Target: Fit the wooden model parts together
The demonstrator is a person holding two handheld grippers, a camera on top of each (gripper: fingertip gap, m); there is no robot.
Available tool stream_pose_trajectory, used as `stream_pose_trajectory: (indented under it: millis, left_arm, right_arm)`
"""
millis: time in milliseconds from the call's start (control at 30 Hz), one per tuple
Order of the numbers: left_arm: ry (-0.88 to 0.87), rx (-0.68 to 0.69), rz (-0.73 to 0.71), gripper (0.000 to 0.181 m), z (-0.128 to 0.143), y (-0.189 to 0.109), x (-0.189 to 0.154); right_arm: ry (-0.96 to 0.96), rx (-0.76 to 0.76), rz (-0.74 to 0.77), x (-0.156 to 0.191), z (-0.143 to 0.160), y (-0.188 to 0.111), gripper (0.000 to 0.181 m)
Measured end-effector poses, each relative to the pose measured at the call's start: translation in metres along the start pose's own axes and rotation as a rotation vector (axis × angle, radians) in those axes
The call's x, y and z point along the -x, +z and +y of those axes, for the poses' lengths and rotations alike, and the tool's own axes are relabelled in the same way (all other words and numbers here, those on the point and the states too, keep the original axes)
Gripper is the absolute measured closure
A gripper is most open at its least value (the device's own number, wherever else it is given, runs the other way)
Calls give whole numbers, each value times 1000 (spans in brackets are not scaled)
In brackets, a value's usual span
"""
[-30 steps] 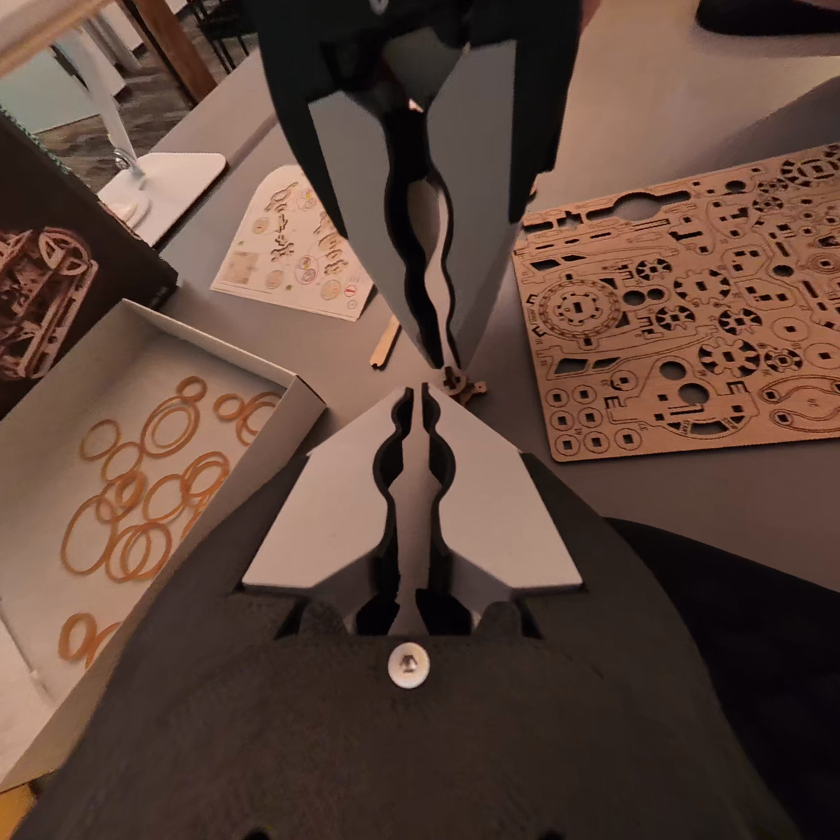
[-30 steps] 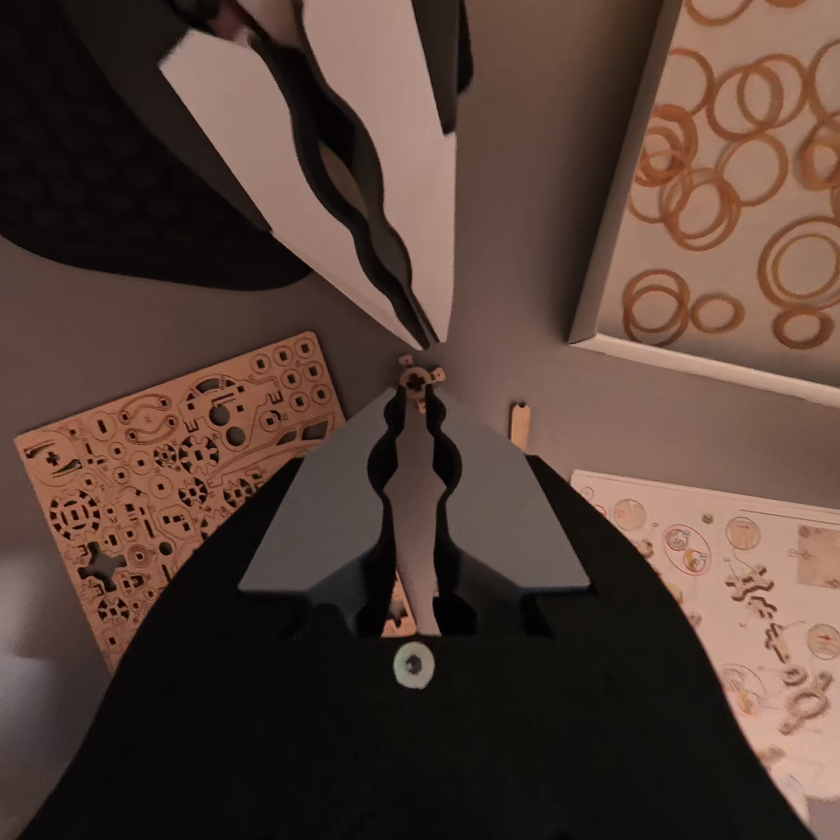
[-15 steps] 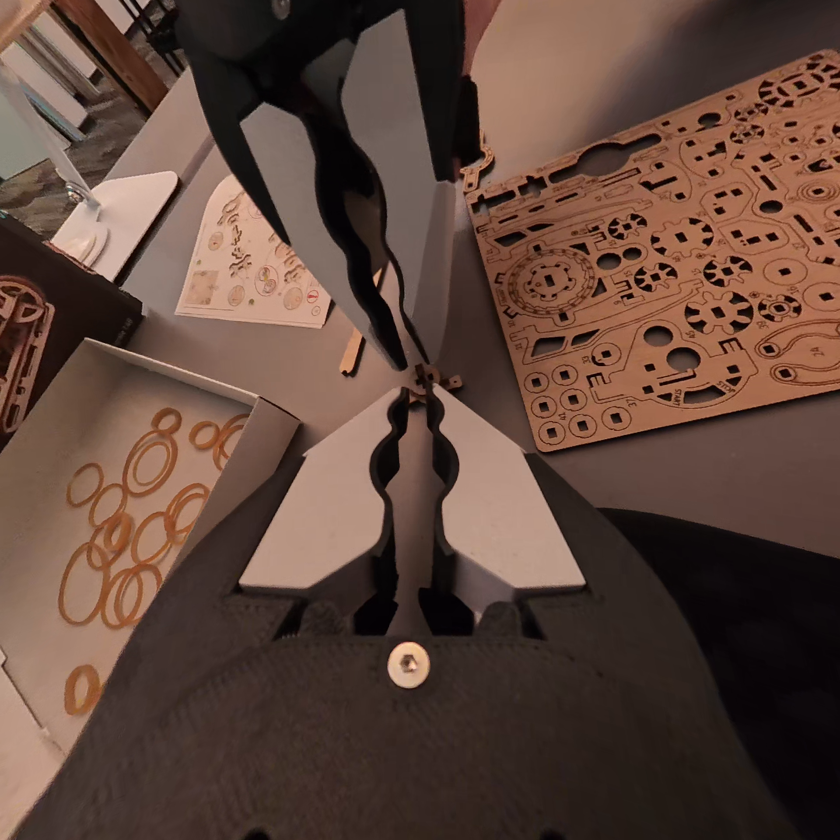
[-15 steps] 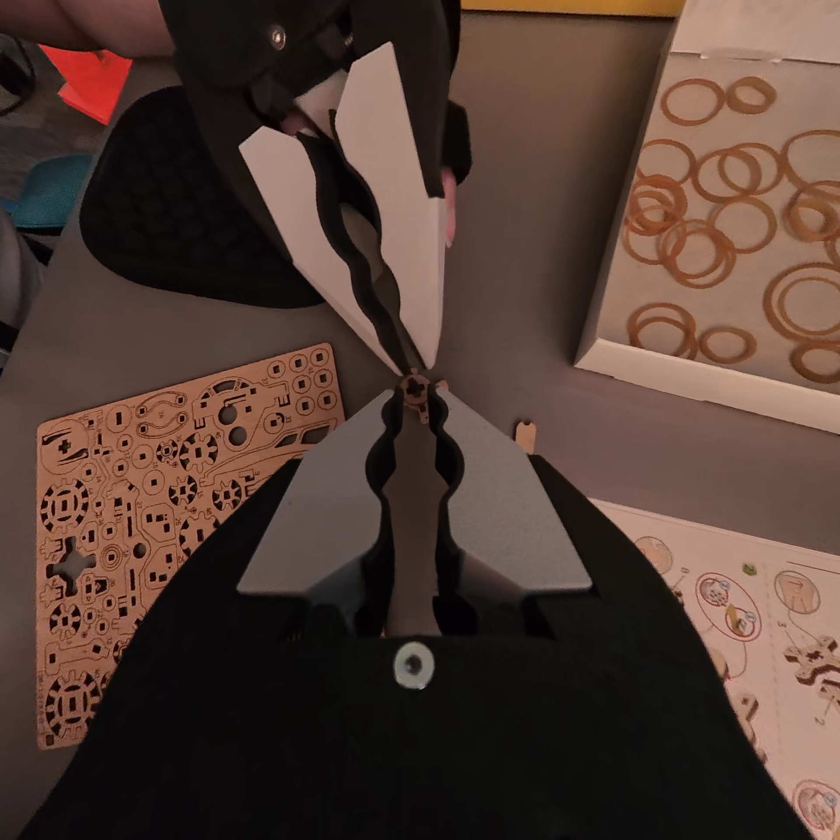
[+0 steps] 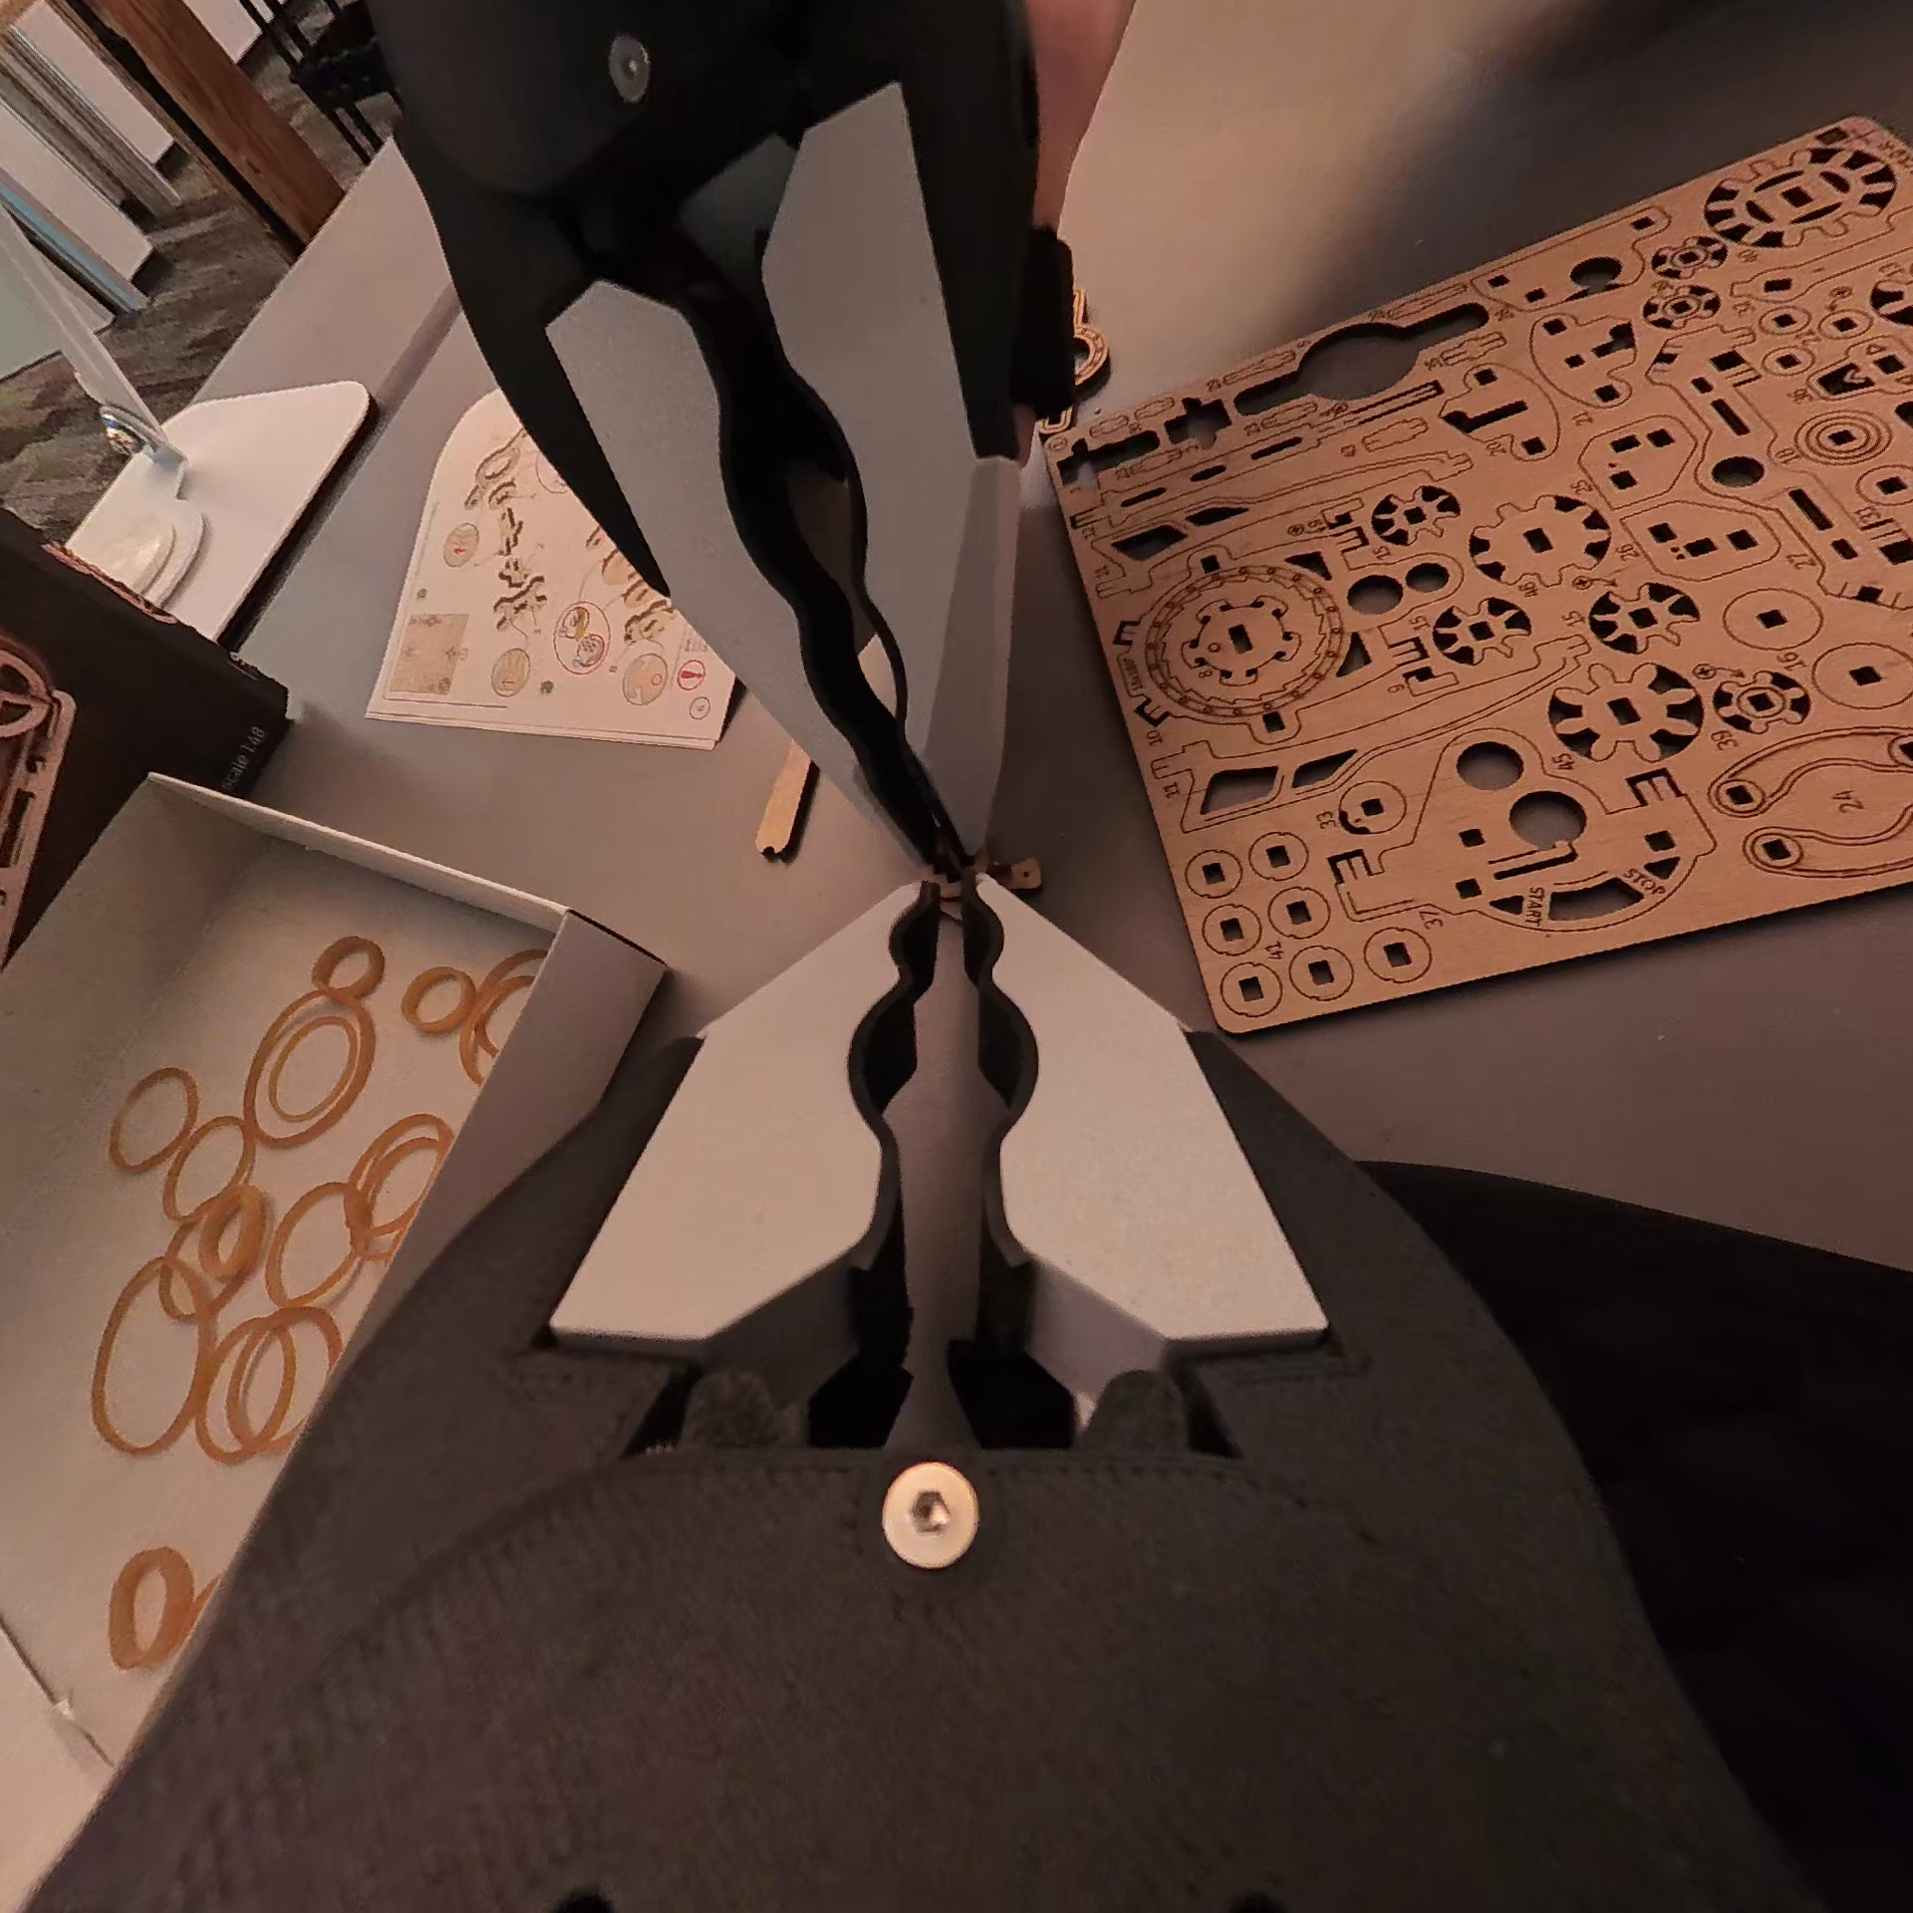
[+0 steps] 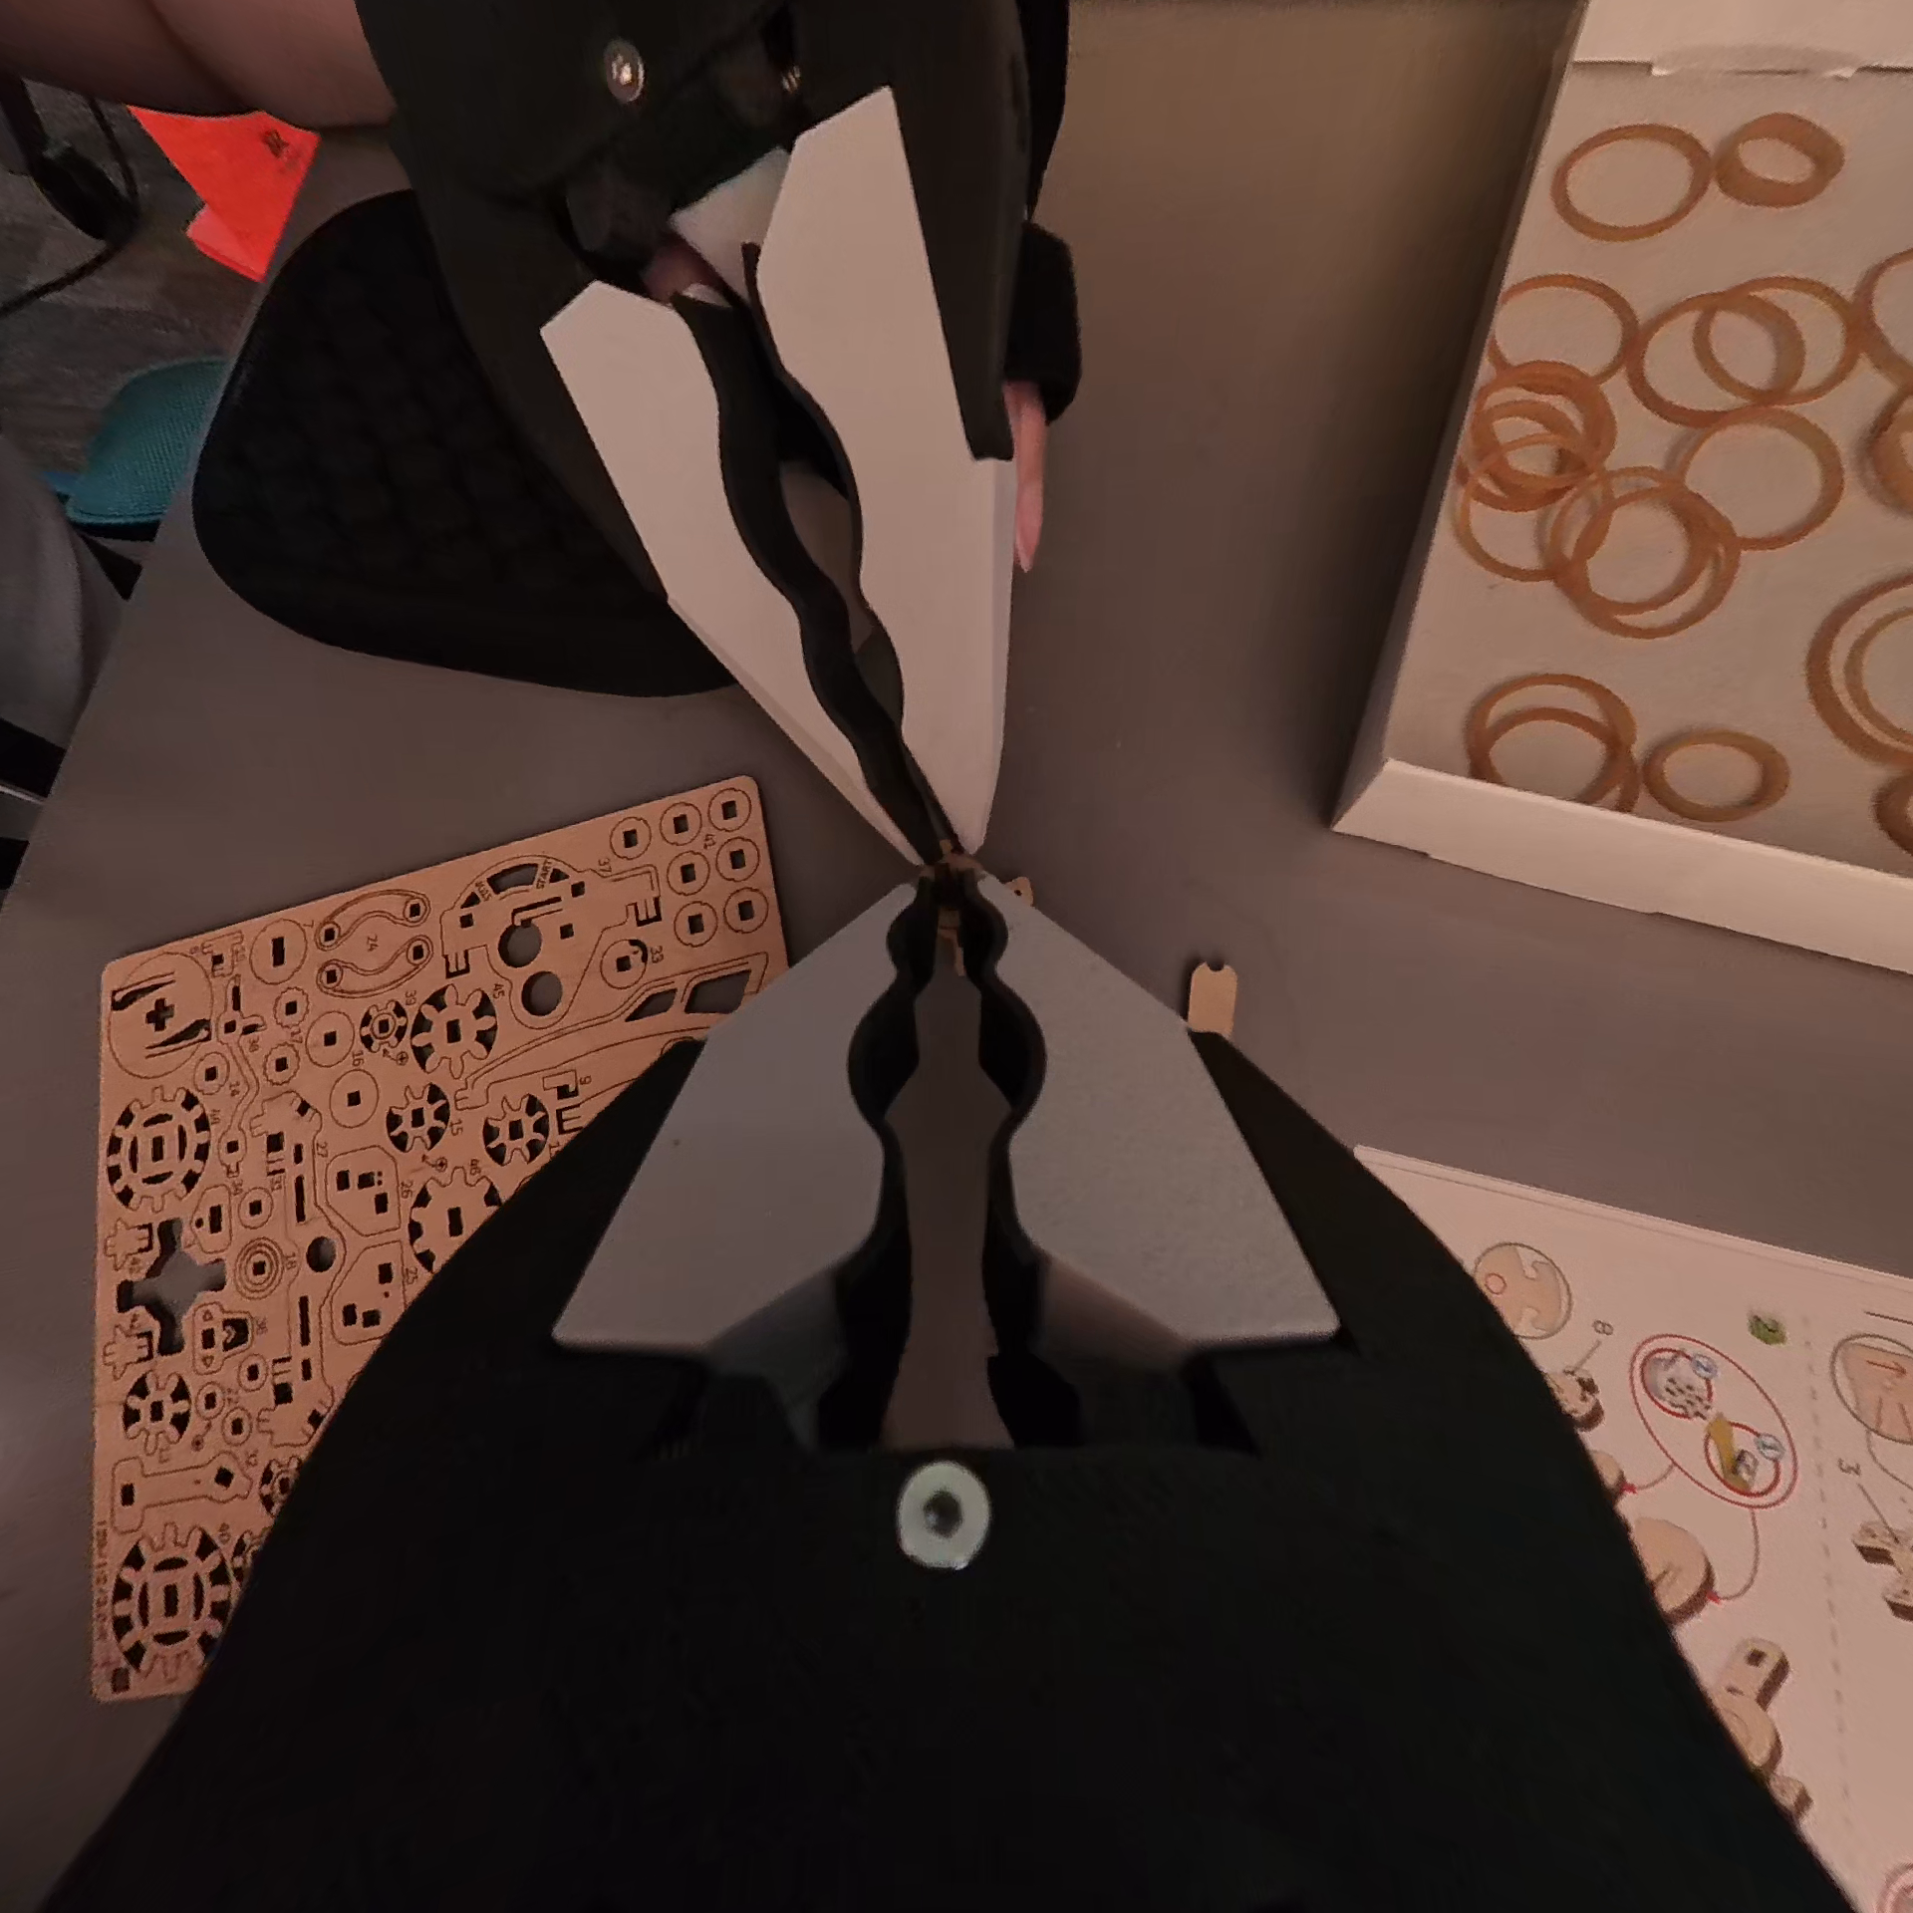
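Now tip to tip, low over the grey table (image 5: 1449, 1118). Left gripper (image 5: 947, 903): reaches in from the bottom of its own view, with fingers nearly together and only a thin slit between them, pinched on the small wooden part (image 5: 948, 878). Right gripper (image 6: 947, 892): does the same from the other side, with fingers squeezed in tight on that same little bit of wood. Hard to tell where one tiny piece stops and the next one starts, since both sets of tips crowd around it. Shows one little tab (image 5: 1020, 873) poking out to the side of the tips. Sits up off the table, right between the two grippers. Beside the grippers lies a big flat wooden sheet (image 5: 1553, 673) full of cut-out wheels and shapes. On the other side stands a white box (image 5: 342, 859) with lots of tan rubber bands (image 5: 290, 1190) in it. Farther back lies a paper with drawings (image 5: 549, 621), and near it a flat wooden stick (image 5: 784, 807) on the table. Also shows a black pad (image 6: 393, 466) near the table edge, and a fingertip (image 6: 1025, 497) next to the left gripper in the right wrist view.
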State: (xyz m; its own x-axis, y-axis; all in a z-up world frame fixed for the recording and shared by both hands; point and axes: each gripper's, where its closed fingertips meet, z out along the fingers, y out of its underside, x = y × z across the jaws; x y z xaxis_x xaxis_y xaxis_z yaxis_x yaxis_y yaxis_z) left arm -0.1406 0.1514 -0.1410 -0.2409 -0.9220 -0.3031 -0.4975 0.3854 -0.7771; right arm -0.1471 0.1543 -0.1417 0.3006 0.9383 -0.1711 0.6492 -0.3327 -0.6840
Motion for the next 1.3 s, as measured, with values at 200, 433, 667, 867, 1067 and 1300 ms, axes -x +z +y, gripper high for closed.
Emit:
stream_pose_trajectory:
  millis: [200, 433, 667, 867, 1067, 1300]
  left_arm:
    - [-6, -4, 26, 180, -1, 0, -2]
    - [-12, -6, 38, 180, -1, 0, -2]
    - [-9, -5, 39, 181, -1, 1, -3]
    - [-3, 0, 29, 180, -1, 1, -3]
    - [-8, 11, 25, 181, -1, 1, -3]
    - [-18, 16, 24, 180, -1, 1, -3]
  right_arm:
    - [-44, 64, 28, 2, 1, 0, 177]
    - [-47, 101, 39, 2, 3, 0, 176]
    - [-69, 87, 37, 2, 4, 0, 175]
    - [-74, 74, 28, 3, 5, 0, 175]
    - [-88, 74, 35, 3, 5, 0, 175]
    - [-100, 61, 32, 3, 5, 0, 174]
